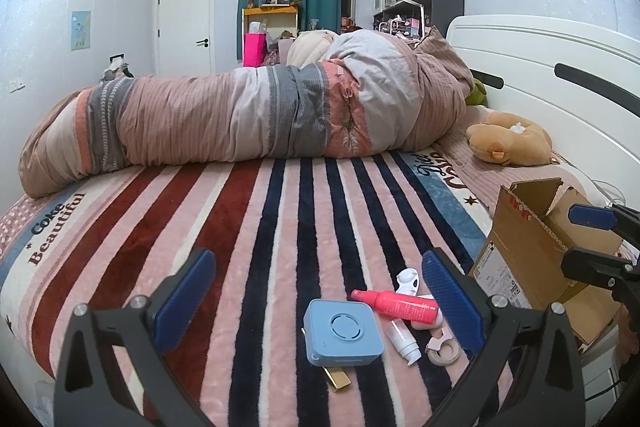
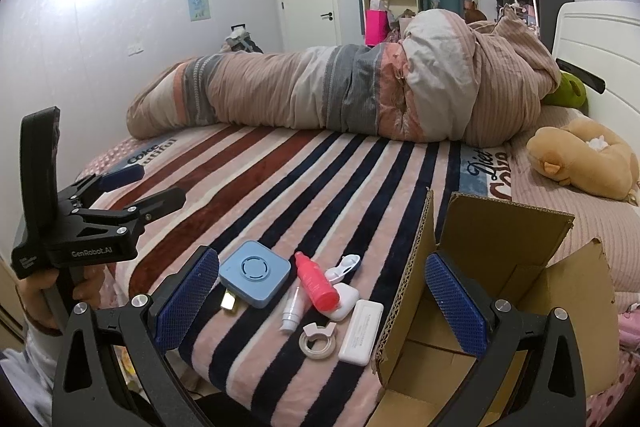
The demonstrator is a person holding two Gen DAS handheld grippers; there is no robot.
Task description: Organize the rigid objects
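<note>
A cluster of small objects lies on the striped blanket near the bed's front edge: a blue square device (image 1: 342,332) (image 2: 255,273), a pink spray bottle (image 1: 396,304) (image 2: 315,282), a small clear bottle (image 1: 405,341) (image 2: 291,309), a tape dispenser (image 1: 441,346) (image 2: 318,340), a white case (image 2: 361,331), a white earbud case (image 2: 344,301) and a gold clip (image 1: 338,379) (image 2: 229,301). An open cardboard box (image 1: 532,259) (image 2: 500,267) stands right of them. My left gripper (image 1: 316,307) (image 2: 140,187) is open and empty just before the cluster. My right gripper (image 2: 320,297) (image 1: 588,239) is open and empty, its right finger over the box.
A rolled striped quilt (image 1: 256,115) lies across the bed behind. A brown plush toy (image 1: 508,143) (image 2: 584,159) sits by the white headboard (image 1: 560,67). The bed's front edge is close below the objects.
</note>
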